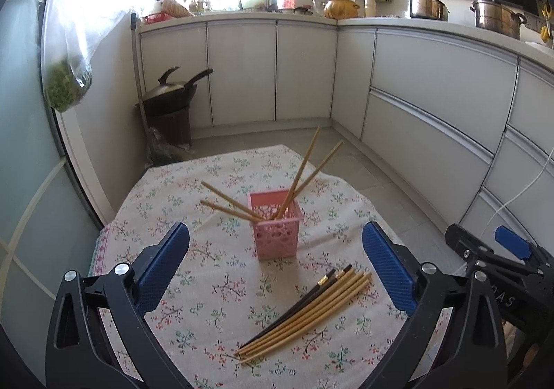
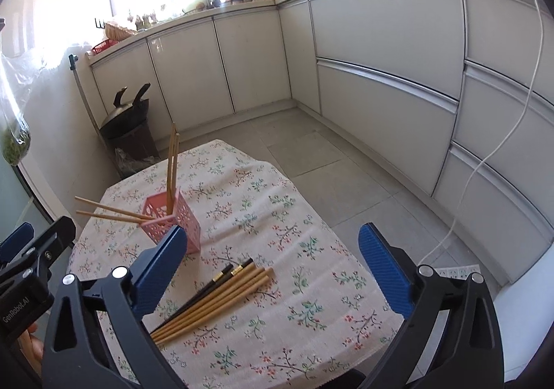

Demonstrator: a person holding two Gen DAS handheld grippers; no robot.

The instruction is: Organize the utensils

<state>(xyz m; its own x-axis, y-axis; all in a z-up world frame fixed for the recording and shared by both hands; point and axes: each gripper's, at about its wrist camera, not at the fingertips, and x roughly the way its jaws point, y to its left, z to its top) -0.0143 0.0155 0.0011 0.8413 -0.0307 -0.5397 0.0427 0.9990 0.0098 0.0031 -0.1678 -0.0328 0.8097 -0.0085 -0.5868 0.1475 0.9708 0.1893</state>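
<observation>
Both of my jaws stand wide apart and hold nothing: my left gripper (image 1: 276,271) and my right gripper (image 2: 273,271) each hover above the table with blue pads spread. Beneath them lies the floral tablecloth (image 1: 194,312), which fills the ground between and ahead of the fingers. Ahead of my left jaws, roughly centred between the pads, stands the pink basket (image 1: 275,228), upright on the cloth; from my right jaws it sits ahead and to the left, partly behind my left finger. Four wooden chopsticks (image 1: 304,170) lean out of it, two tilting away to the left and two rising toward the right. Nearer to me, between my left jaws and just toward their right pad, a bundle of loose chopsticks (image 1: 308,309) lies flat on the cloth, tan ones beside two black ones (image 2: 221,280) with gold bands. My right gripper also shows at the right edge of the left wrist view.
</observation>
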